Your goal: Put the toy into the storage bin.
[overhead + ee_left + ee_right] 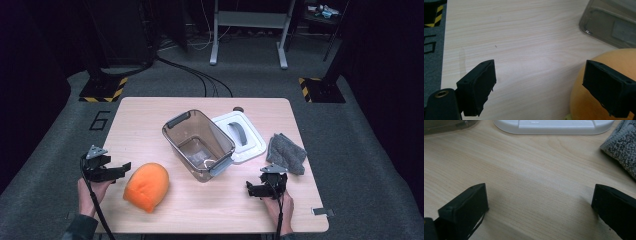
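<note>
1. The left tongs (120,169) hang over the near left part of the bench (150,112) with jaws spread apart and nothing between them; in the left gripper view (539,82) bare wood lies between the jaws.
2. The orange sponge (146,187) lies on the bench just beside the left tongs, at their right jaw (599,87).
3. The right tongs (252,189) sit low at the near right of the bench, jaws wide apart over bare wood (539,202).
4. A clear brown bin (198,144) stands mid-bench, open, its white lid (240,136) lying flat against its right side.
5. A grey cloth (286,153) lies crumpled right of the lid, just beyond the right tongs (621,145).
</note>
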A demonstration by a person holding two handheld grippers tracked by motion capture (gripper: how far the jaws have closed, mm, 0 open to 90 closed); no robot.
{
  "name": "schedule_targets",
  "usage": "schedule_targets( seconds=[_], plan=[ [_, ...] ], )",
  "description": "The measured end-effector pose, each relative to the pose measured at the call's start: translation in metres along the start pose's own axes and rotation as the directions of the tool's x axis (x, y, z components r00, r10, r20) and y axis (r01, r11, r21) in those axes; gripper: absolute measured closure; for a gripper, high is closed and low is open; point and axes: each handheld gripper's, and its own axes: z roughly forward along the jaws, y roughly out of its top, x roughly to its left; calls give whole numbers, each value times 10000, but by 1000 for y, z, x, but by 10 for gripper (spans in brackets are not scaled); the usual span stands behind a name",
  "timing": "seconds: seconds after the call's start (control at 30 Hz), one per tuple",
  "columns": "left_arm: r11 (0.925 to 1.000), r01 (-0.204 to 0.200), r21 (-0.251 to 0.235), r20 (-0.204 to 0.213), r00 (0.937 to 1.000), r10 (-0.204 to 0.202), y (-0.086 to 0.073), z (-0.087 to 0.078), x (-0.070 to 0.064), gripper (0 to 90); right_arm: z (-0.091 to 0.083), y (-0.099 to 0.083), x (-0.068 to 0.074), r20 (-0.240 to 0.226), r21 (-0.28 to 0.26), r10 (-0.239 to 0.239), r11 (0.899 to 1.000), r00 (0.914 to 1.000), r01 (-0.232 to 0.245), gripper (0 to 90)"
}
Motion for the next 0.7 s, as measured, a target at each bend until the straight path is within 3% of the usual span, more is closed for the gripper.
schedule_targets(
  seconds=[0.37, 0.5, 0.7],
  plan=[
    [9997, -137, -191, 439, 9989, 146, 3, -29, -30, 122, 0, 0, 0, 12, 1, 18, 10000, 10000, -18, 1],
    [9994, -359, 22, 623, 9974, 357, 2, -30, -41, 131, 0, 0, 1, 52, -8, -16, 10000, 10000, 16, 3],
    [9995, -320, 85, 1032, 9942, 310, -1, -30, -51, 117, -1, -1, 0, 33, 8, -97, 10000, 9999, 97, 3]
  ],
)
